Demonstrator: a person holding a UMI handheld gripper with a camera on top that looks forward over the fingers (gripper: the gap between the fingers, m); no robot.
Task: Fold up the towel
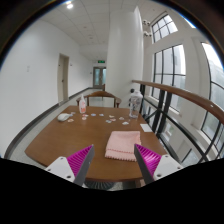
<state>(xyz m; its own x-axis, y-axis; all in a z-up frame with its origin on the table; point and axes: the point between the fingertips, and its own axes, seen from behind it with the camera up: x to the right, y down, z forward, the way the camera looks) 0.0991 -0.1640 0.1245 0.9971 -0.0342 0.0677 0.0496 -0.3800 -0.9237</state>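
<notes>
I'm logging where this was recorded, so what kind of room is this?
Probably an office meeting room or break area: a long wooden table with a pink towel ahead of the open gripper, tall windows, and a corridor door.

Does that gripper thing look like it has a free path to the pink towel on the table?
Probably yes. The gripper is open, and the pink towel lies flat on the wooden table just ahead of its fingers, with nothing between them. The bottles stand well beyond it.
</notes>
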